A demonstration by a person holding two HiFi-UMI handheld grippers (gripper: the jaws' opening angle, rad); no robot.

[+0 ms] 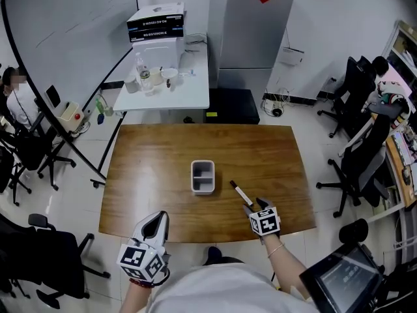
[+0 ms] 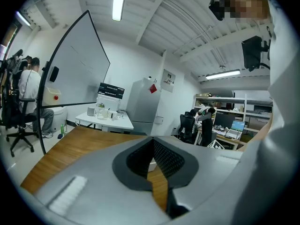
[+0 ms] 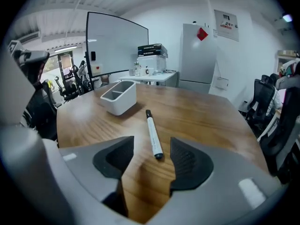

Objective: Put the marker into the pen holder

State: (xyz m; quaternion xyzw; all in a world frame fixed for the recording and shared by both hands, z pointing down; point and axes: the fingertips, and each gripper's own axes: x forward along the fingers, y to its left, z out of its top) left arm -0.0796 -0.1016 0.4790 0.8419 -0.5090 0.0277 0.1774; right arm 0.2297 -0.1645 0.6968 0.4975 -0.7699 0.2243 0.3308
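A white marker [image 1: 241,193] with a dark cap lies flat on the wooden table [image 1: 150,168], right of the white two-compartment pen holder [image 1: 202,189]. My right gripper [image 1: 255,205] is at the marker's near end, low over the table. In the right gripper view its jaws stand open, the marker [image 3: 152,134] has its near tip between the fingertips without touching the pads, and the pen holder [image 3: 119,100] stands beyond at the left. My left gripper [image 1: 156,219] hovers at the table's near left edge, shut and empty, its pads [image 2: 161,158] meeting.
A white side table [image 1: 189,96] with bottles and stacked boxes stands behind the wooden one. Office chairs [image 1: 355,168] flank both sides, and a whiteboard [image 1: 58,51] leans at the left. A screen [image 1: 342,279] sits at the lower right. A person [image 1: 16,103] sits at far left.
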